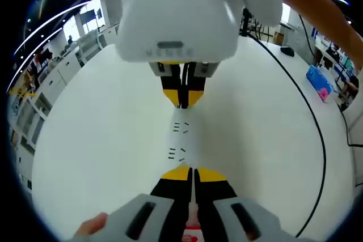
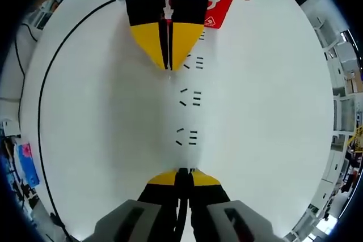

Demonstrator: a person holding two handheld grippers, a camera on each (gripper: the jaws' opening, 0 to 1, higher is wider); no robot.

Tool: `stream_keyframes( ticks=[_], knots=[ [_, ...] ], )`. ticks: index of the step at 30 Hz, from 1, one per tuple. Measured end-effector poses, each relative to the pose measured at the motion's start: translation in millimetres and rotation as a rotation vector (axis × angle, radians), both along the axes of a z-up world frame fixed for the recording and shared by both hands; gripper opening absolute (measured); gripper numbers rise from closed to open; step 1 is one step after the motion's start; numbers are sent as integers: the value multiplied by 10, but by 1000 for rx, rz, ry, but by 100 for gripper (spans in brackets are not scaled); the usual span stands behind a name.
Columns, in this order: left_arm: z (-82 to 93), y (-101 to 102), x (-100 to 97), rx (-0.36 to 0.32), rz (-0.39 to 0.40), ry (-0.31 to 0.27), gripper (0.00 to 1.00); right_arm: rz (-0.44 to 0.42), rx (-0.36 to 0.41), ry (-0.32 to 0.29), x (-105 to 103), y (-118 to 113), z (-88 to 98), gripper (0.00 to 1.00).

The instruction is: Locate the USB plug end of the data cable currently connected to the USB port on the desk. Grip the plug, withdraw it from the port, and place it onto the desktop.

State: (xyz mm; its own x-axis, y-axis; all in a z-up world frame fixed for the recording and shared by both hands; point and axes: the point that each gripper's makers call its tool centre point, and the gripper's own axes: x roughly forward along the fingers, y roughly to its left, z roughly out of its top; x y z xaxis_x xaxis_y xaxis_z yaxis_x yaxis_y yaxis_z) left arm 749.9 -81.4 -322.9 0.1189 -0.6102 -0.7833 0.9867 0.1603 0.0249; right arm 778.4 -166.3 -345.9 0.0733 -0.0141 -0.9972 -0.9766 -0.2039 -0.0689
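Fingers of my left gripper (image 1: 190, 173) and right gripper (image 2: 183, 173) are closed on nothing, tips facing across 3 marks (image 2: 191, 99) on the white surface (image 2: 272, 111). Black cable (image 1: 309, 106) curves well beside the marks; I cannot find its plug.

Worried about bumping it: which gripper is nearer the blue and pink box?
Right. The right gripper lies roughly beside the blue and pink box; the left gripper sits farther off, facing it.
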Motion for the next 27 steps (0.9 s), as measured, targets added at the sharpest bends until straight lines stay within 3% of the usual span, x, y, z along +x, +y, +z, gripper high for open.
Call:
stream_keyframes(
  ticks=[9,27],
  knots=[
    [-5,10,3,4,7,8,2,7,-4,-1,-11,11,14,9],
    [-114,63,12,102,39,46,1,13,3,-5,-10,-2,-16,9]
  ],
)
